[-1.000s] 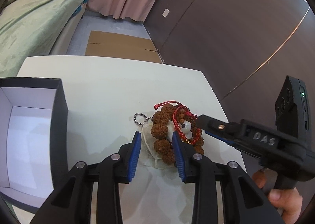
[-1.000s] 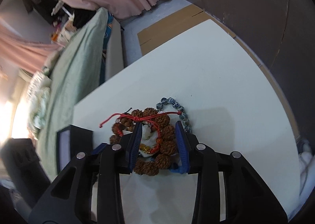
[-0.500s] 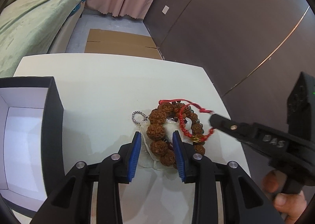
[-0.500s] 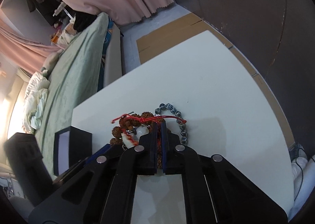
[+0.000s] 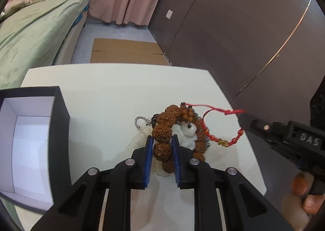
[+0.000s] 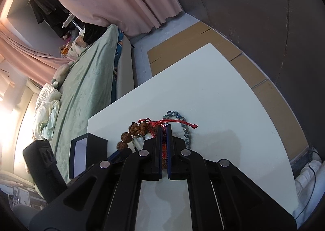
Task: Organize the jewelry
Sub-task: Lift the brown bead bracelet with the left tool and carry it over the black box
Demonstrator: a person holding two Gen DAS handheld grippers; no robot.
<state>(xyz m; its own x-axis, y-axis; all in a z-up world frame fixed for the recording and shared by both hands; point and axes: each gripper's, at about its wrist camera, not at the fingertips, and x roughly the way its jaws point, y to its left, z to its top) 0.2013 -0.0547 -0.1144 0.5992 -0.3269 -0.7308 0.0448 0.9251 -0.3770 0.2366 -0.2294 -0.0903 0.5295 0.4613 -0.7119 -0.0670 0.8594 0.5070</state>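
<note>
A pile of jewelry lies on the white table: a brown seed-bead bracelet, a white pendant, a small silver chain and a grey-blue bead bracelet. My left gripper is shut on the brown seed-bead bracelet. My right gripper is shut on a red cord bracelet with red and gold beads and holds it stretched to the right, partly lifted off the pile; its cord shows over the fingertips.
An open black box with a white inside stands at the table's left; it also shows in the right wrist view. Beyond the table are a green-covered bed, cardboard on the floor and a dark wall.
My left gripper has closed on the brown bracelet. My right gripper, shut on the red cord bracelet, has pulled it to the right, away from the pile.
</note>
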